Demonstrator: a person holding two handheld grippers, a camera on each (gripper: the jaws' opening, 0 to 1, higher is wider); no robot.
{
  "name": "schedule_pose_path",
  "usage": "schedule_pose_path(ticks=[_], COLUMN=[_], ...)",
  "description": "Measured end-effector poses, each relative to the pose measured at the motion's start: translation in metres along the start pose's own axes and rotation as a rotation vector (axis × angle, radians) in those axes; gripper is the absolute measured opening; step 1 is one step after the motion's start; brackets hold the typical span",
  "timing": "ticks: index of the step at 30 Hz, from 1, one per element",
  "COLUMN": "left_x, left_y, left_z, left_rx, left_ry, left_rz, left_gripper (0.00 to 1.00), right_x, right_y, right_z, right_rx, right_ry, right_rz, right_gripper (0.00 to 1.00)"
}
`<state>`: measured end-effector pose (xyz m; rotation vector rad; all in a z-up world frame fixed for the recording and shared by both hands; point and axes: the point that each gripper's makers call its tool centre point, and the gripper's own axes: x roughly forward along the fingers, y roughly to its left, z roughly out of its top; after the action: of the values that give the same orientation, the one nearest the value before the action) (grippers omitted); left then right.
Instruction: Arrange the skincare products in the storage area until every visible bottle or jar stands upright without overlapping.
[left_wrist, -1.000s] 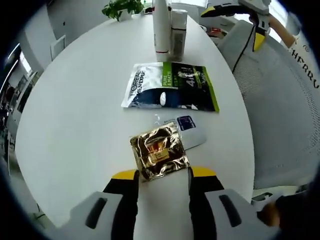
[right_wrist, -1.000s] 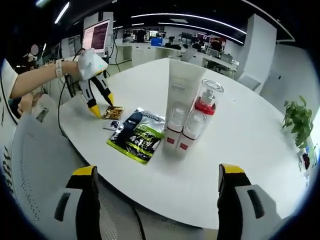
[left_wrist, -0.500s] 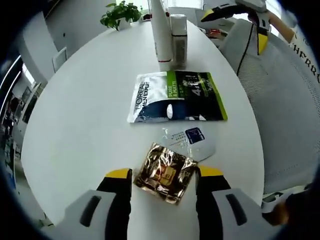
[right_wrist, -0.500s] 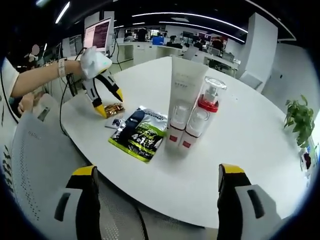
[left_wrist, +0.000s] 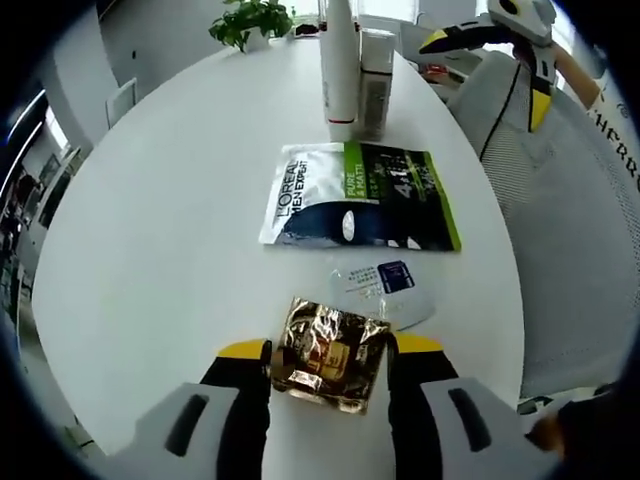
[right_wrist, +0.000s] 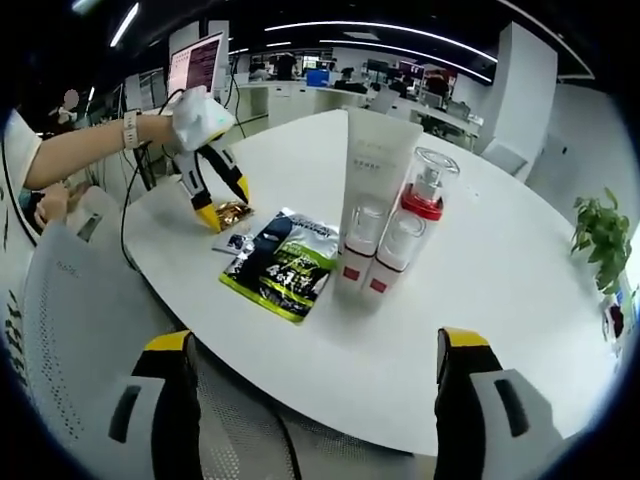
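Now, step: left claw (left_wrist: 328, 352) is open around the gold packet (left_wrist: 330, 348); it may be touching, hard to tell.
How: shut softly on both sides, lift straight.
Right claw (right_wrist: 312, 350): open, empty, off the desk (left_wrist: 150, 220) edge.
Where: packet sits near the desk edge, beside the small pouch (left_wrist: 385, 288); tube (right_wrist: 372, 195) and bottle (right_wrist: 410, 235) stand upright.
Room: bare desk on one side.

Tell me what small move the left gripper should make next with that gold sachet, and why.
Probably close the left gripper on the gold sachet. Its jaws are open on either side of the sachet, which lies flat on the white table, its far corner at the small blue-and-white packet. Gripping it comes before any lifting.
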<state>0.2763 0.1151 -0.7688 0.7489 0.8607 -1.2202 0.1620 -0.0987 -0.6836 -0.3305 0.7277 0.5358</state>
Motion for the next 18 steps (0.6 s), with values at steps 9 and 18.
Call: schedule_pose_path(ticks=[9, 18], left_x=[0.0005, 0.0000], left_y=[0.0035, 0.0088], left_z=[0.0003, 0.0000], left_rx=[-0.025, -0.035], left_ry=[0.009, 0.025], left_rz=[0.007, 0.009], left_gripper=[0.37, 0.37], right_x=[0.0013, 0.0006], right_y=[-0.0011, -0.0026], right_z=[-0.0012, -0.0031], right_rx=[0.009, 0.014], right_ry=[0.002, 0.001], right_rz=[0.000, -0.004], right_gripper=[0.99, 0.99])
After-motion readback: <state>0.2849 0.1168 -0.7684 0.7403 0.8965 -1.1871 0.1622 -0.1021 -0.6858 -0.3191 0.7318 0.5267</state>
